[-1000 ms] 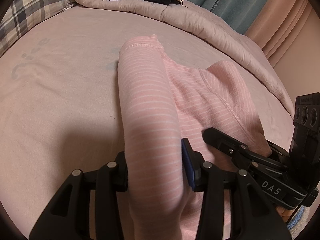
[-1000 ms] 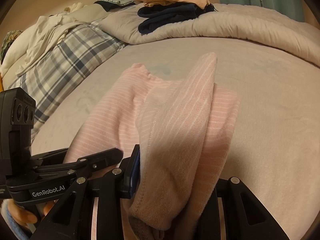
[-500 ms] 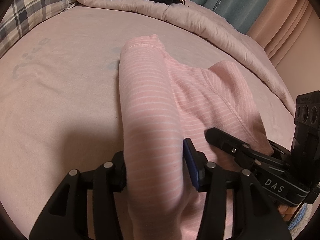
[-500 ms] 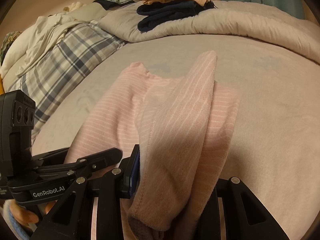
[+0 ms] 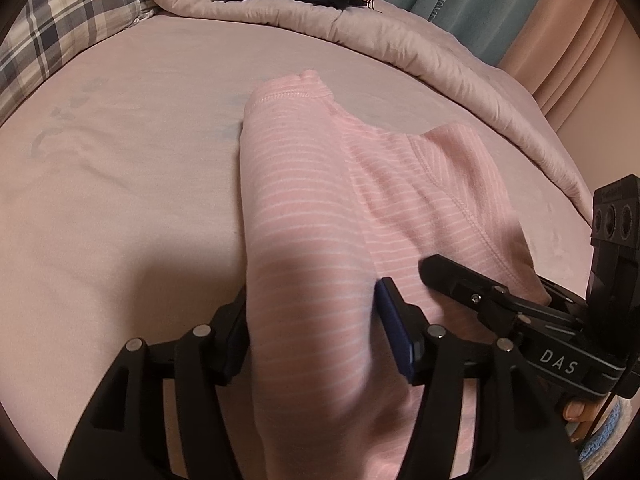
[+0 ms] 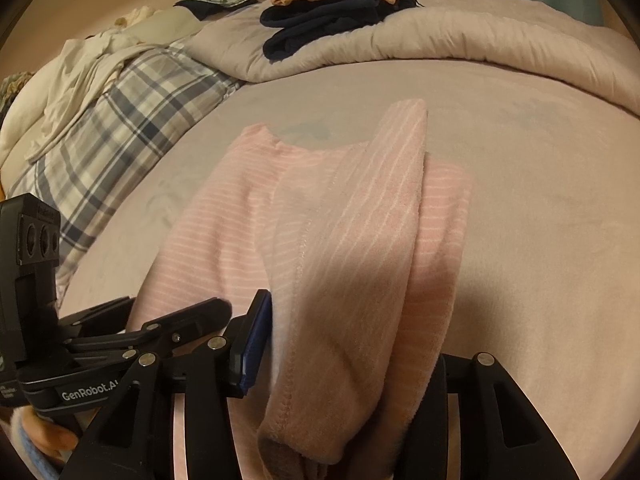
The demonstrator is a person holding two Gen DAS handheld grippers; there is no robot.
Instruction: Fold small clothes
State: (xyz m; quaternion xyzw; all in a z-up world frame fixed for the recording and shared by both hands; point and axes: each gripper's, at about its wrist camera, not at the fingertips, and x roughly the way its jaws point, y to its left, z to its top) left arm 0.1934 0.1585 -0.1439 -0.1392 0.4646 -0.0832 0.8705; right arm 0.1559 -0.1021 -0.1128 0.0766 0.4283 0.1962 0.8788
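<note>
Pink striped garment [image 5: 320, 208] lifted at its near edge above the bed [image 5: 120, 184].
Left gripper [image 5: 316, 340] and right gripper [image 6: 344, 356] fingers clamp its corners; carry both forward evenly, keeping the edge taut.

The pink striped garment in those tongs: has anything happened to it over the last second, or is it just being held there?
Very little changed. Both tongs, left and right, kept their pinch on the pink striped knit garment, and the view crept slightly forward over the pale pink bedsheet. Nothing was let go. The dark navy folded clothes on the quilted comforter stayed put.
</note>
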